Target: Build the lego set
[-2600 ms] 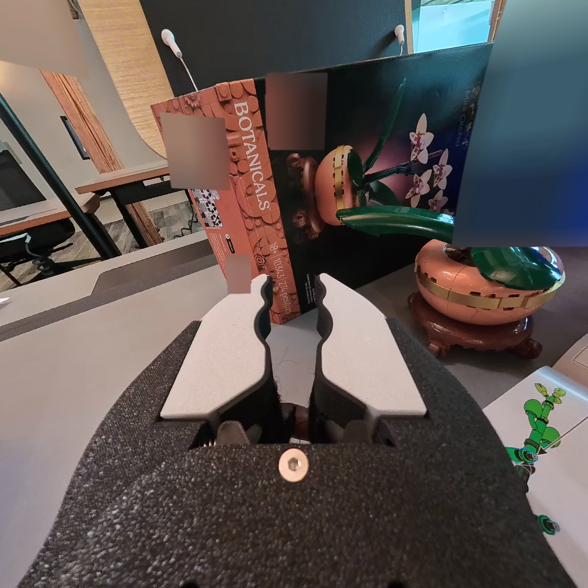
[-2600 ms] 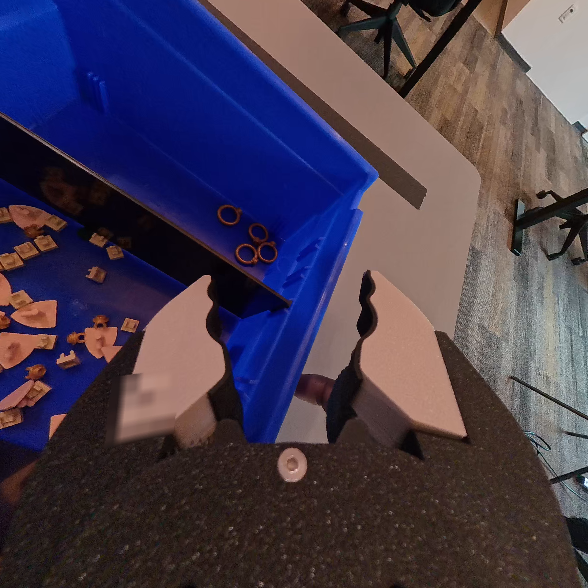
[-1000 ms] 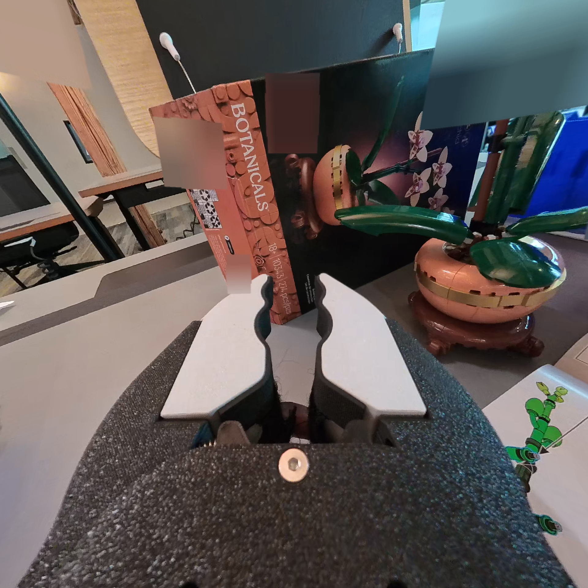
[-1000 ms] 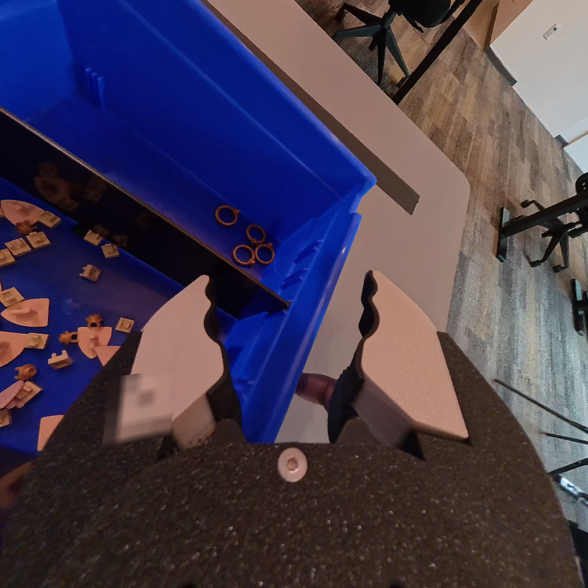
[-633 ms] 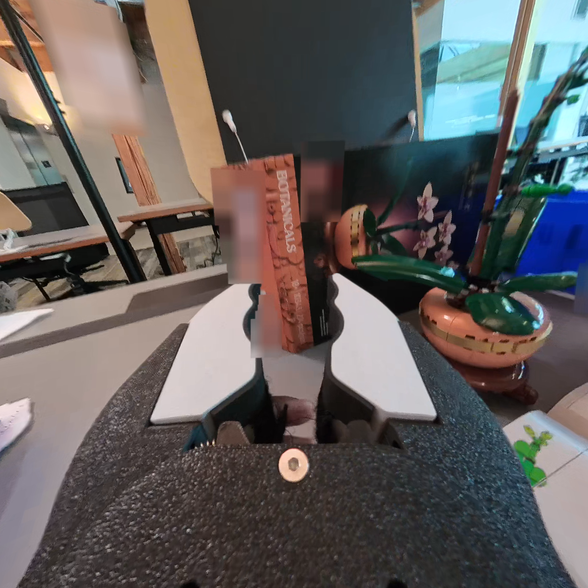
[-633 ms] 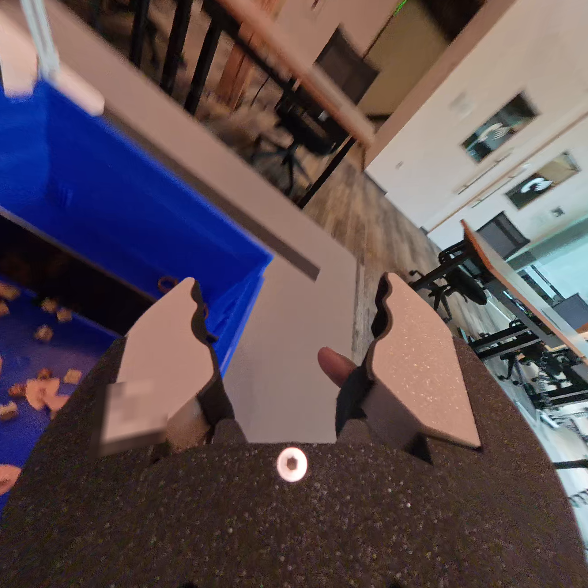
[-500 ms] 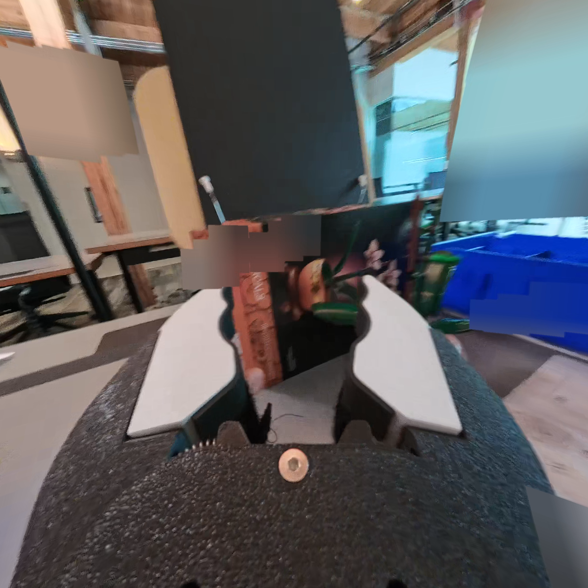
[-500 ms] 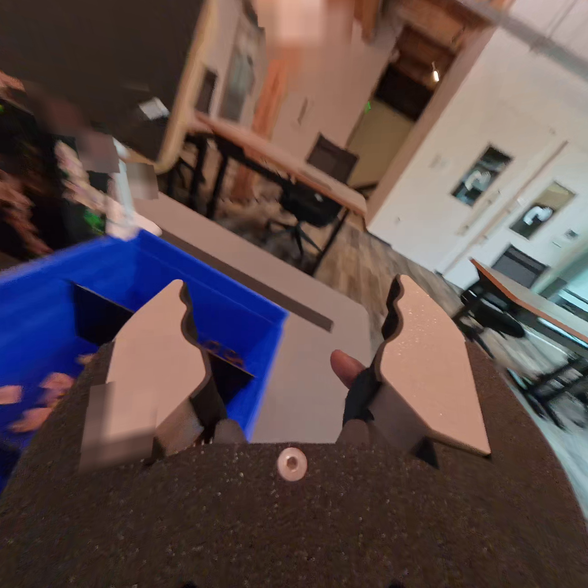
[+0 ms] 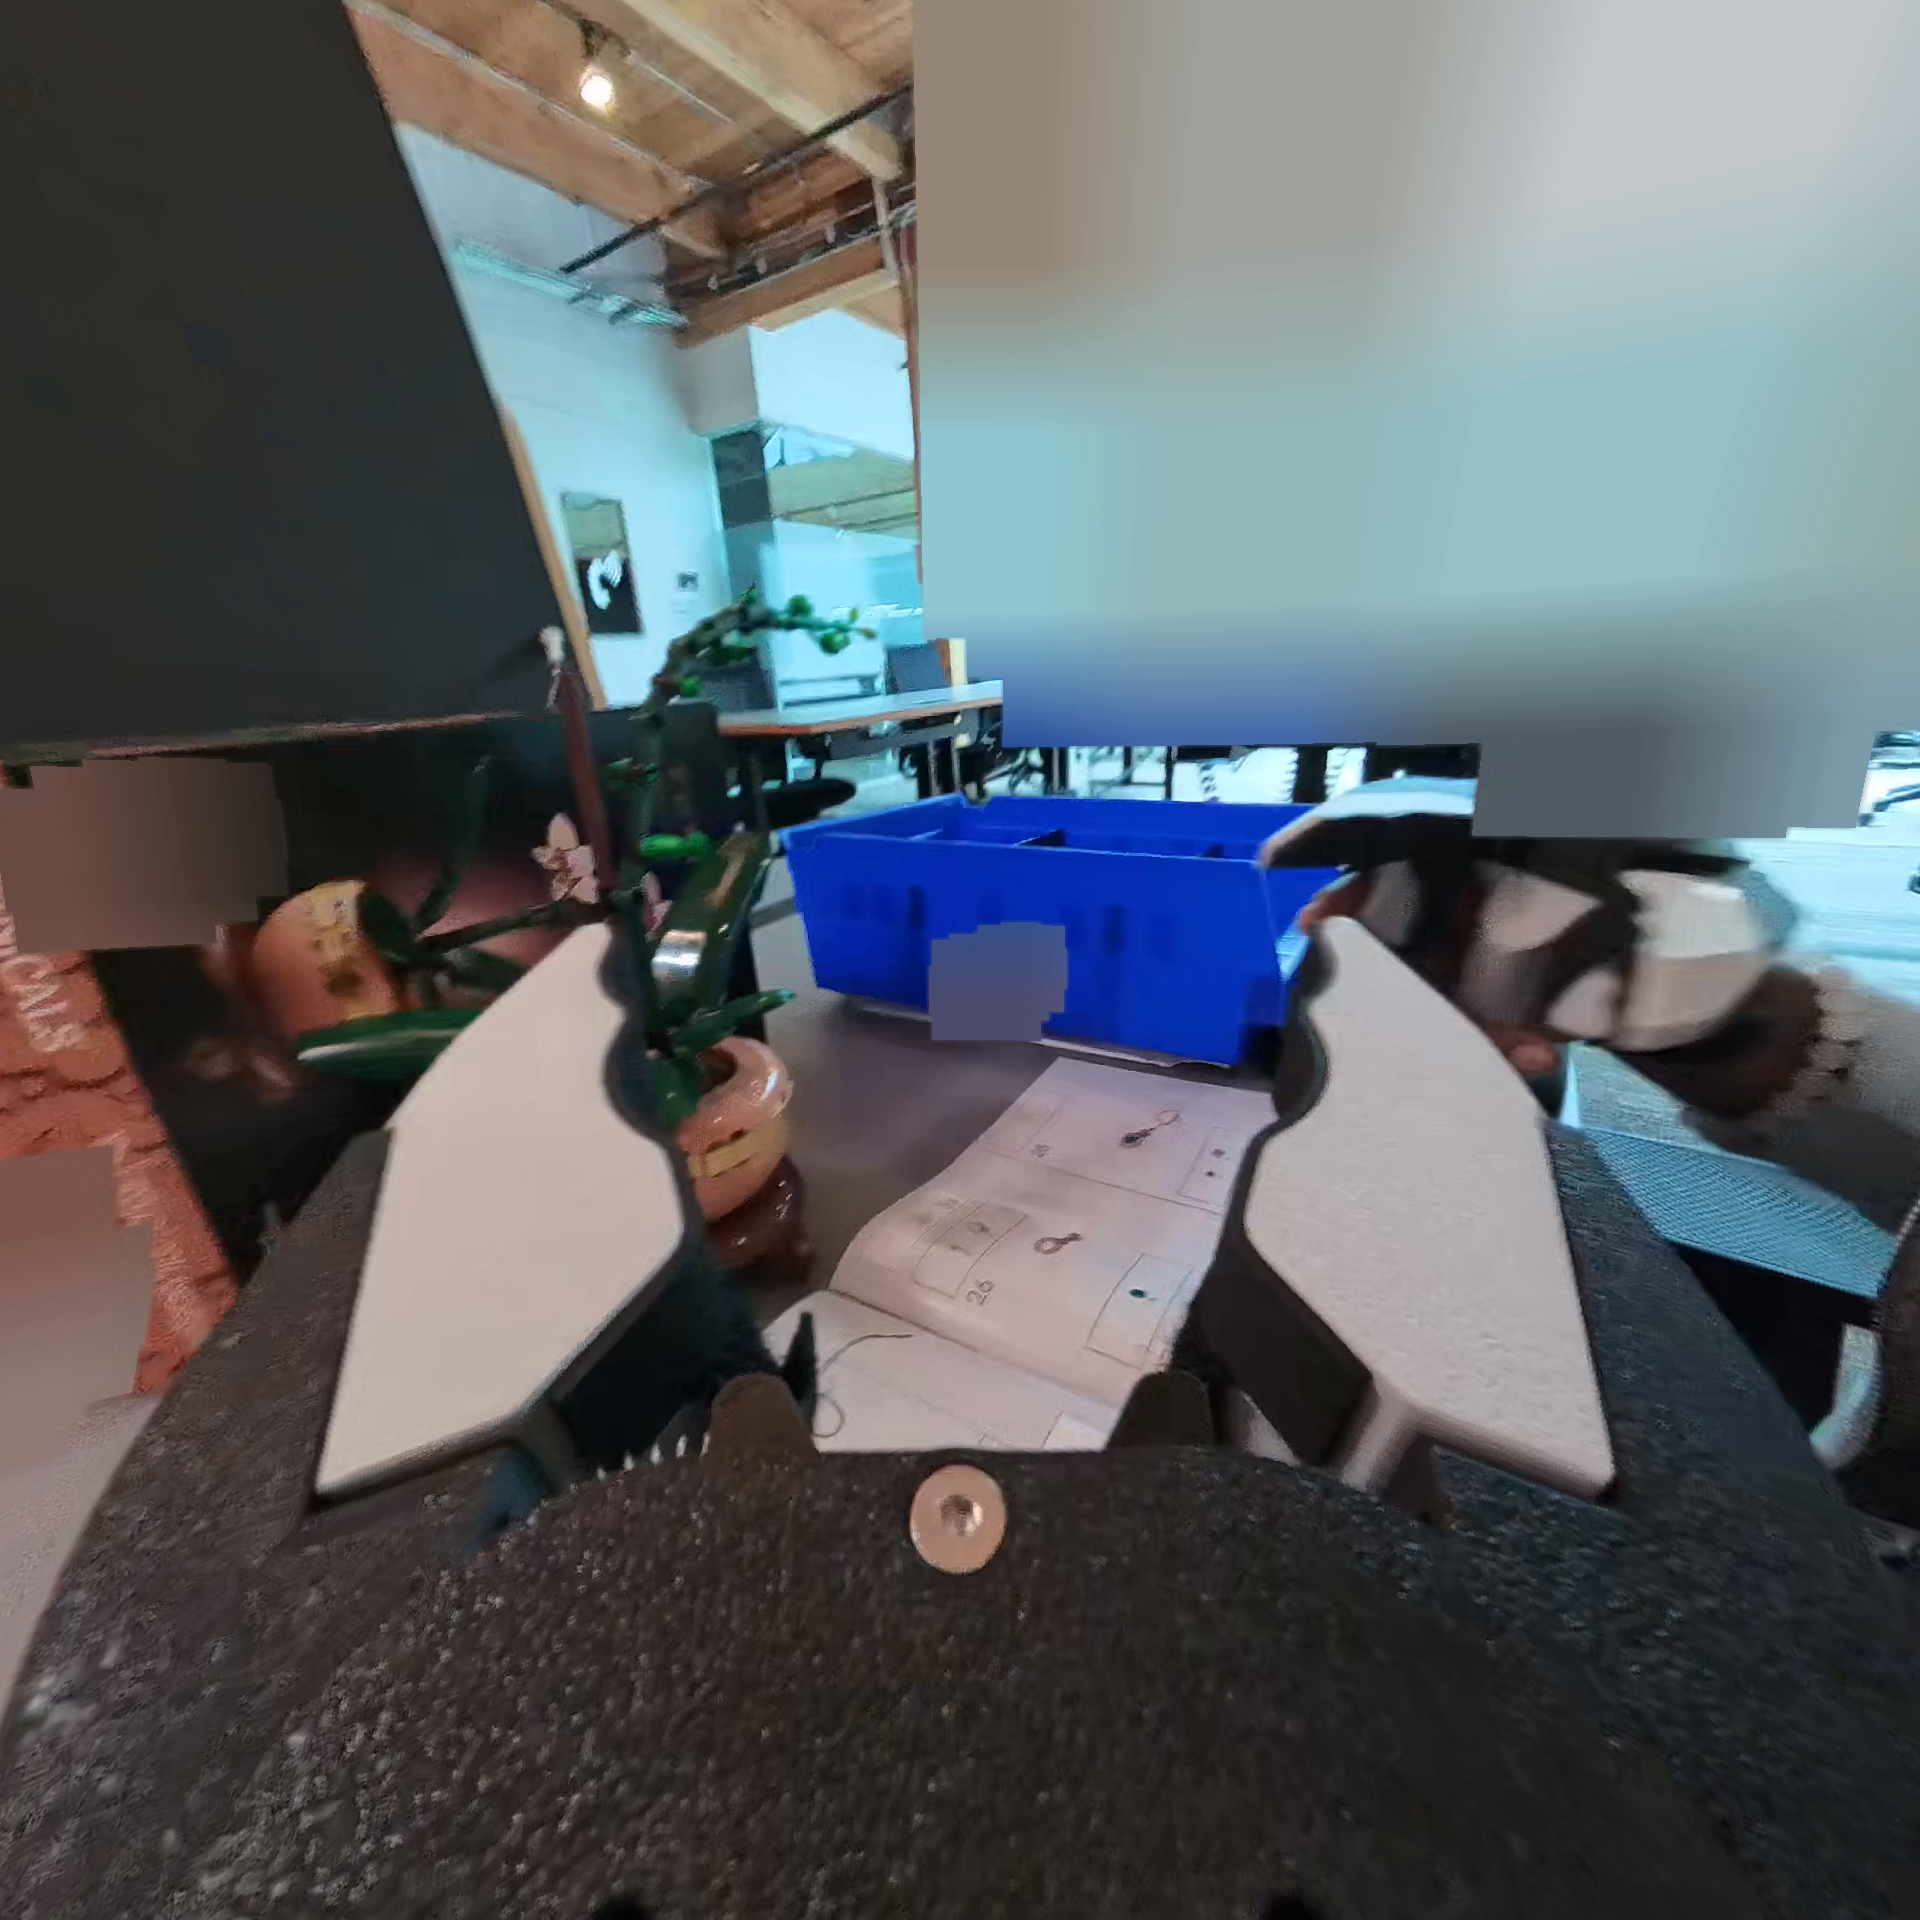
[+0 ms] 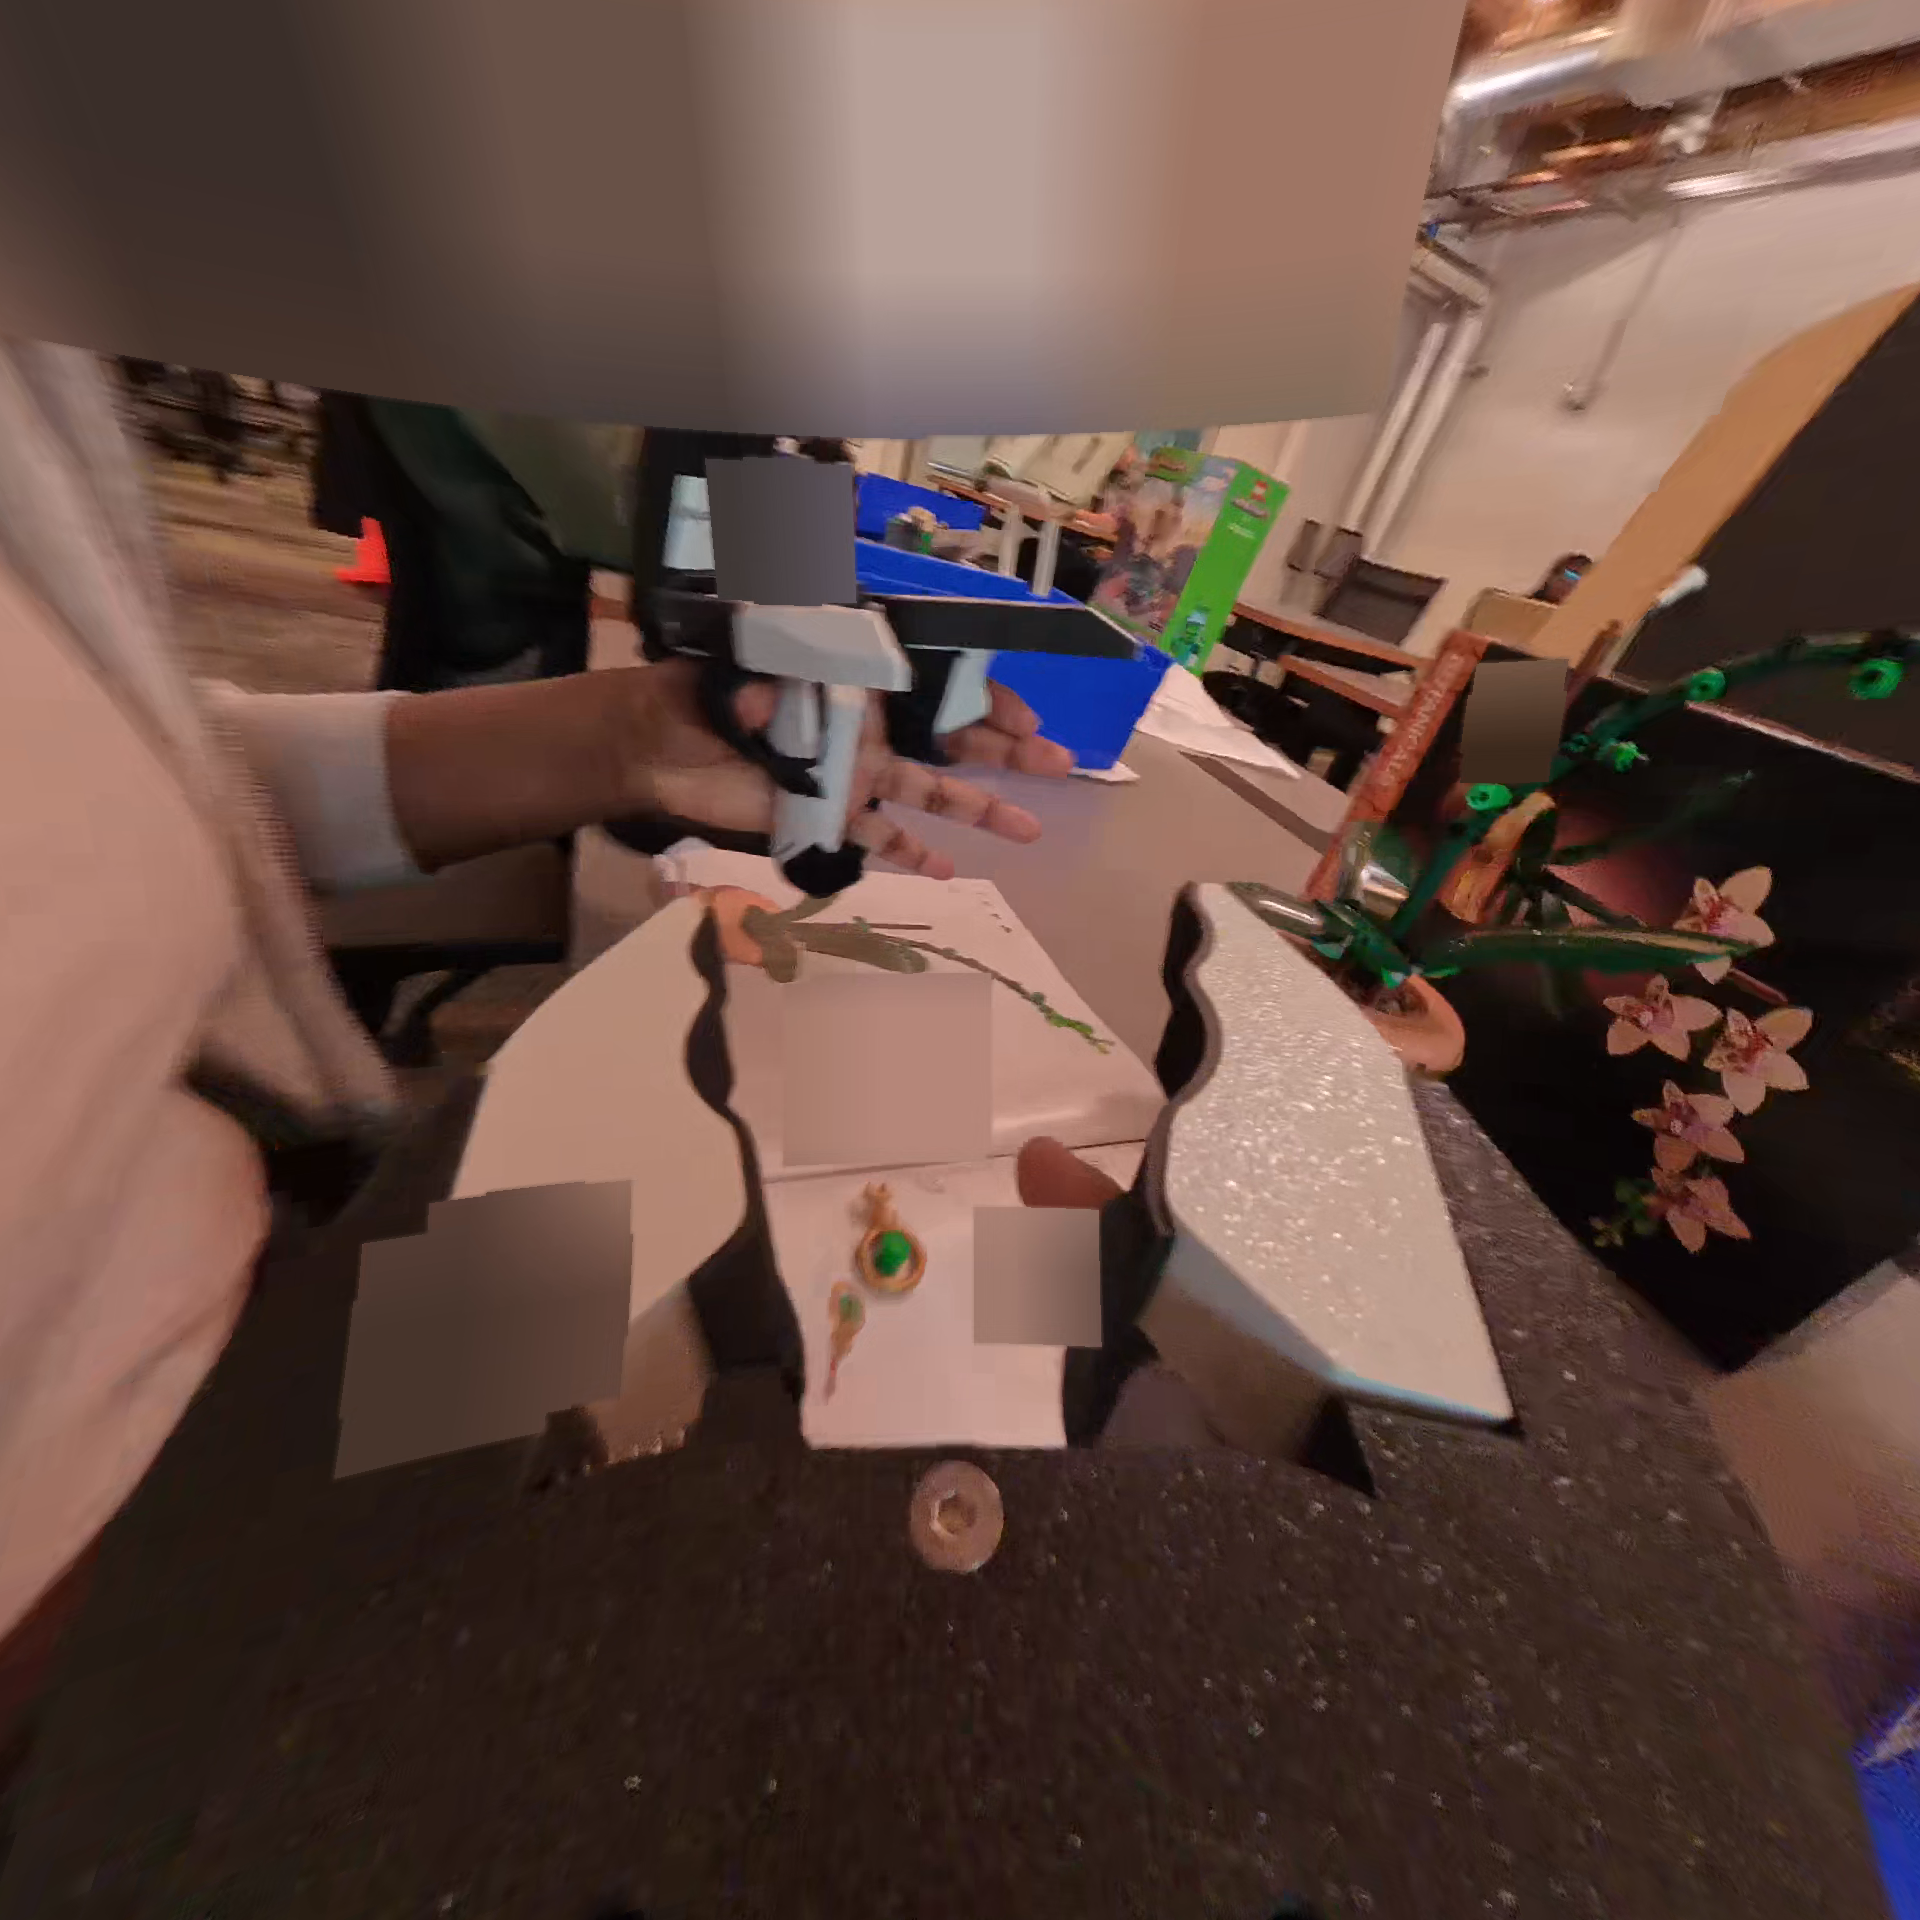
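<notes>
My left gripper is open and empty, held above the grey table. Past its left finger stands the built orchid in a salmon pot on a brown base. The open instruction booklet lies below the gap. My right gripper is open and empty above the same booklet. The orchid pot sits just beyond its right finger, with green stems arching up. A hand holds the left gripper farther back in the right wrist view.
A blue parts bin stands behind the booklet. The set's dark box stands at the left and also shows in the right wrist view. The right gripper is blurred at the right. A person's torso fills the left.
My left gripper swung right from the box toward the bin and booklet and opened wider. My right gripper swung from over the blue bin round to the booklet and orchid, staying open.
</notes>
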Tool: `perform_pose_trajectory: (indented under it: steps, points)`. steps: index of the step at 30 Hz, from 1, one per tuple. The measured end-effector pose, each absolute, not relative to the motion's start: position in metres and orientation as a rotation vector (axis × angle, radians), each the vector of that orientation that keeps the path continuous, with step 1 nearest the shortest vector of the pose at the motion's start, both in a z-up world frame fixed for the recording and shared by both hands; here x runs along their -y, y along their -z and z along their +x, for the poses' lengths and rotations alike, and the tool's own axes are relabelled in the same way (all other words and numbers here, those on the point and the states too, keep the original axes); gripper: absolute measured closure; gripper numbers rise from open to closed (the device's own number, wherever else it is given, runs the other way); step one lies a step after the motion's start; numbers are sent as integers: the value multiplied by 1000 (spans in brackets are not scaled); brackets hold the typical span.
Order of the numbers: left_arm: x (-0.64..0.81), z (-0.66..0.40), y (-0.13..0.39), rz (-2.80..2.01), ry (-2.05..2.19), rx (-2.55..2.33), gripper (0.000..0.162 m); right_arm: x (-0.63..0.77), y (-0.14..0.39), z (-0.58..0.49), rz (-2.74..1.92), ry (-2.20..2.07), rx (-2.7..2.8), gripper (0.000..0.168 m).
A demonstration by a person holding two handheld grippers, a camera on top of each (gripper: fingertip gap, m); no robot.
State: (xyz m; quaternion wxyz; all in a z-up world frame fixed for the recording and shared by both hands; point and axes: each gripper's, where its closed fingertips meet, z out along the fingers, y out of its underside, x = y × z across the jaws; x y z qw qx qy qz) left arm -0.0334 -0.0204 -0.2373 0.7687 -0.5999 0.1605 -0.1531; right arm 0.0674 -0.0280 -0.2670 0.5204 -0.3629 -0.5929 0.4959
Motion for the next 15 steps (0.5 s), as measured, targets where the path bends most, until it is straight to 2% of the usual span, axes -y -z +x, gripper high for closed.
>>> perform_pose_trajectory:
  steps: [1,3,4,5,11,15]
  points:
    - [23,-27,238,-1272,333,-383,59,16,268,55,-921,-1165,1379,103]
    - [22,-21,241,-1248,280,-484,106,-22,267,35,-1065,-1091,1277,153]
    - [16,-24,242,-1265,224,-516,134,-35,270,27,-1116,-1057,1294,168]
    - [6,-30,244,-1303,164,-541,160,-41,274,18,-1140,-1034,1369,168]
    - [-40,-22,264,-1555,284,-763,162,-63,301,-13,-1195,-749,1680,168]
    - [-55,-26,314,-1743,278,-795,161,-73,343,-8,-1414,-676,1730,168]
